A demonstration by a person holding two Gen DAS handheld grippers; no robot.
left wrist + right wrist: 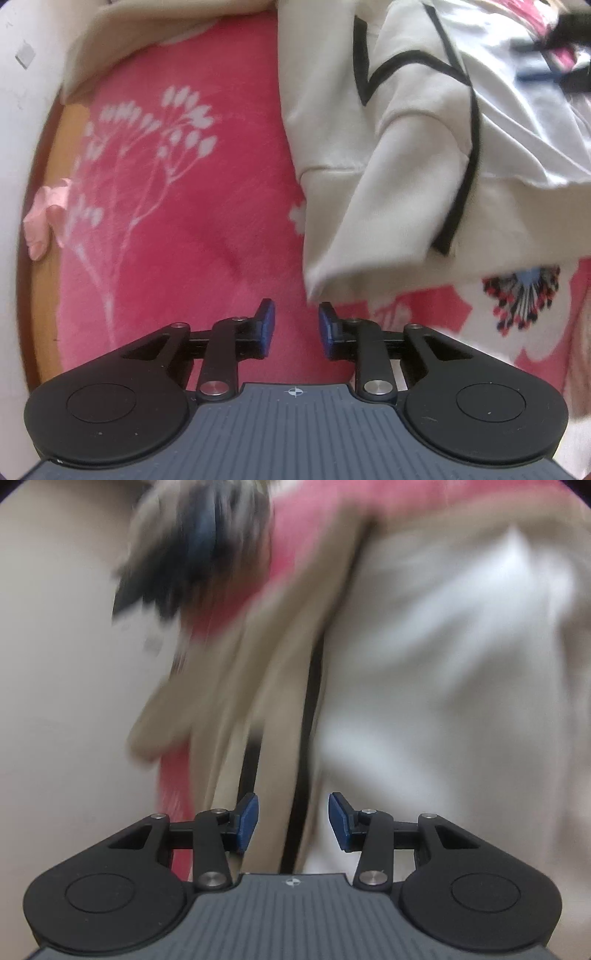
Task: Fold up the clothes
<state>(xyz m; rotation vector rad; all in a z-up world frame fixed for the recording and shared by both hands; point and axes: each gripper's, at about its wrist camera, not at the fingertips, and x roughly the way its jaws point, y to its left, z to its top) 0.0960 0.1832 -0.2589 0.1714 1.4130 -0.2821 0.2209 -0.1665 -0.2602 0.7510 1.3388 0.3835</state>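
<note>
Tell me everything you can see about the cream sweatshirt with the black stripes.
The cream sweatshirt looks like soft, thick knit fabric with narrow black stripes and ribbed hem bands. It lies partly folded on the pink floral blanket, layers overlapping, one corner reaching toward the left gripper, whose jaws stand open and hold nothing. In the right wrist view it is motion-blurred, close ahead of the open right gripper.

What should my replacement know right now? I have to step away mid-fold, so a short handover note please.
Left gripper: open, holding nothing, over the pink blanket just short of the sweatshirt.
Right gripper: open, empty, close above the sweatshirt; that view is blurred.
Sweatshirt: cream with black stripes, lying rumpled on the blanket, a sleeve flopped across its hem.
Done: no neat fold visible.
Left: spread it flat, fold sleeves in, fold the body.
</note>
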